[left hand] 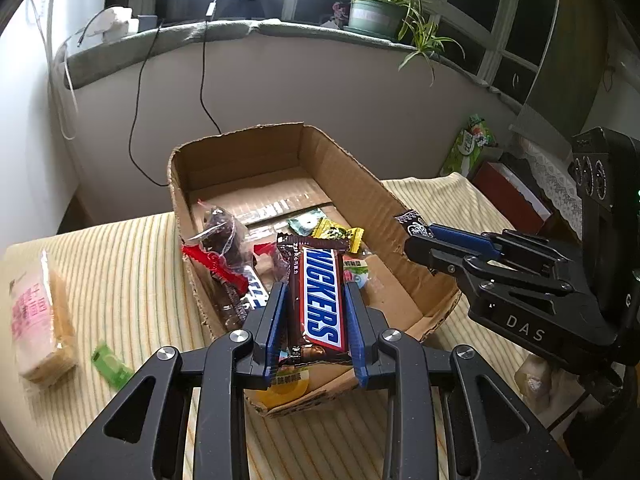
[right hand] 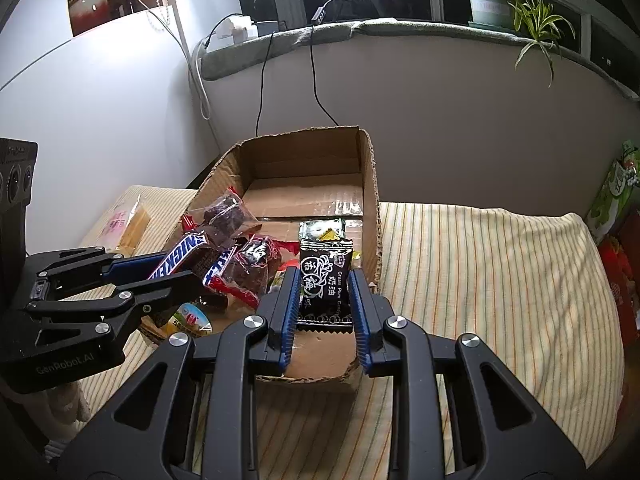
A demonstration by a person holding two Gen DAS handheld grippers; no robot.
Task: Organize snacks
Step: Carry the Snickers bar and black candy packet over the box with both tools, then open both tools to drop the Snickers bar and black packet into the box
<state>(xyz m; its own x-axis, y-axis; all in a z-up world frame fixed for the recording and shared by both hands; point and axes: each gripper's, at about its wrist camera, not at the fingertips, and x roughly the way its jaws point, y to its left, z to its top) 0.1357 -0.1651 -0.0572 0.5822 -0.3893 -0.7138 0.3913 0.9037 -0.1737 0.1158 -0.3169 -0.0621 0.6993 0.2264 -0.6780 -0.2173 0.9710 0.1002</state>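
An open cardboard box (left hand: 280, 152) (right hand: 370, 184) stands on the striped cloth and holds several wrapped snacks. My left gripper (left hand: 316, 300) is shut on a Snickers bar (left hand: 322, 296) and holds it over the box's near end; it also shows in the right wrist view (right hand: 160, 276), with the bar (right hand: 180, 256). My right gripper (right hand: 325, 286) is shut on a black cream plum candy packet (right hand: 325, 276), over the box's right part. In the left wrist view the right gripper (left hand: 420, 240) holds that packet (left hand: 412, 220) by the box's right wall.
A pink-labelled wafer pack (left hand: 38, 316) (right hand: 128, 224) and a small green sachet (left hand: 110, 364) lie on the cloth left of the box. Green and red packages (left hand: 472, 148) stand at the right. A window ledge with a potted plant (left hand: 376, 12) and cables lies behind.
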